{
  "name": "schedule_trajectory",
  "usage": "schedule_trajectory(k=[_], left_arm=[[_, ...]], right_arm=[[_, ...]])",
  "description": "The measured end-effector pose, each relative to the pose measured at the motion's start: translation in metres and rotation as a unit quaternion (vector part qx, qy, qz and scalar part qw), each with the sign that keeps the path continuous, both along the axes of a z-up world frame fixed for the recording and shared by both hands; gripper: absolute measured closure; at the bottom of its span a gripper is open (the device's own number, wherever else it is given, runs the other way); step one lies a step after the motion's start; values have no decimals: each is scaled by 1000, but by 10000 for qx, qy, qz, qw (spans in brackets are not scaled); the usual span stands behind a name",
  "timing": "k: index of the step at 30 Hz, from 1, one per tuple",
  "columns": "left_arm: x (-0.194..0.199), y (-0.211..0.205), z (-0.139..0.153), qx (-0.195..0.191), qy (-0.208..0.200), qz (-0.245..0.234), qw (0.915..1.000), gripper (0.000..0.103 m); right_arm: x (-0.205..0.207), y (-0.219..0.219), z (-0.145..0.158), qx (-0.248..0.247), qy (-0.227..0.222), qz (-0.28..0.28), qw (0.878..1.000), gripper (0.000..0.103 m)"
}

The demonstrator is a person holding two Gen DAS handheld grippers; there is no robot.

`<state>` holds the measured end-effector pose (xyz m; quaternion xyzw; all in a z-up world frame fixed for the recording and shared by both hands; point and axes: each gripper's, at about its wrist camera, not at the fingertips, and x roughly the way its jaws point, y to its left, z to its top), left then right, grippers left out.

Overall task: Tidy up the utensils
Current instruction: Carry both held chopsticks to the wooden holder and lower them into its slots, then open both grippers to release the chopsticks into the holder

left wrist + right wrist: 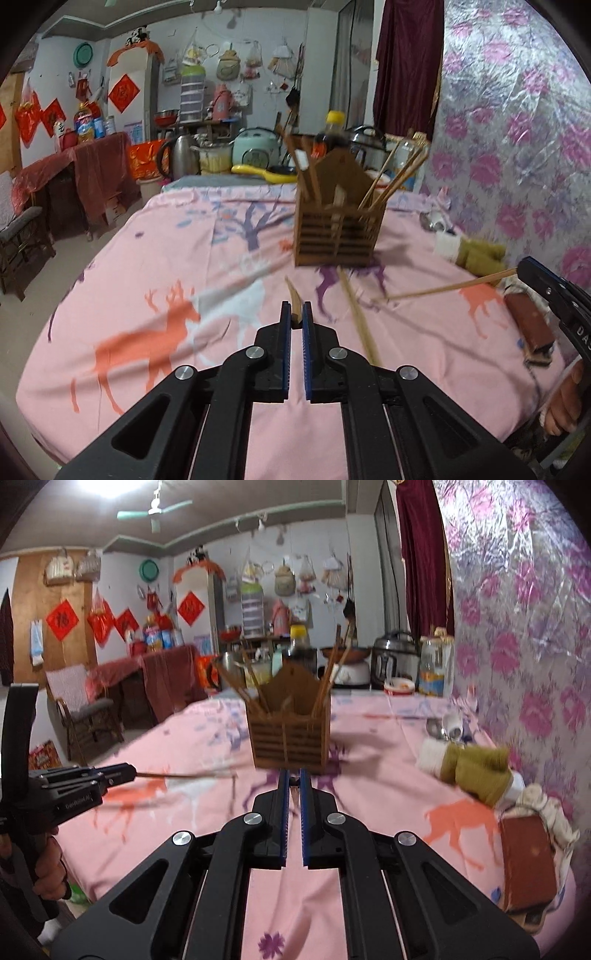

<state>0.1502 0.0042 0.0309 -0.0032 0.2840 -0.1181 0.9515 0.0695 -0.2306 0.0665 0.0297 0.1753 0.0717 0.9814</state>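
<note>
While the slatted brown wooden utensil holder stands upright on the pink deer-print cloth covering the counter, with several chopsticks leaning in its compartments, the left tongs are clamped on one thin wooden chopstick above the cloth. The right tongs likewise pinch a second pale chopstick, which points away to the left. A third loose chopstick lies on the cloth in front of the holder.
</note>
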Motion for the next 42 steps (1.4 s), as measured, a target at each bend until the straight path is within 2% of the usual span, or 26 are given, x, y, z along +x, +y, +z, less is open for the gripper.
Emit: schedule_trajectory(k=[9, 20, 24, 27, 30, 34, 38, 42], left_arm=[[22, -12, 63, -195, -97, -457, 9987, 97], [76, -39, 111, -207, -20, -928, 9955, 97], [105, -53, 147, -103, -355, -910, 9952, 97], [130, -62, 192, -117, -897, -785, 9928, 97], [154, -67, 218, -207, -1337, -655, 9886, 97], [195, -72, 212, -455, -1310, -532, 9889, 97], [234, -74, 171, -573, -928, -476, 9929, 97], [254, -71, 130, -444, -442, -426, 9971, 96]], right_arm=[[29, -11, 45, 84, -178, 79, 9998, 97], [84, 4, 75, -63, -229, 285, 9993, 97], [123, 13, 104, -147, -473, 243, 9985, 97], [151, 12, 136, -53, -826, 87, 9965, 97], [176, 9, 157, 54, -1131, -124, 9935, 97], [210, 7, 157, 115, -1186, -255, 9925, 97], [238, 2, 133, 176, -893, -293, 9954, 97], [258, -4, 106, 189, -481, -295, 9982, 96]])
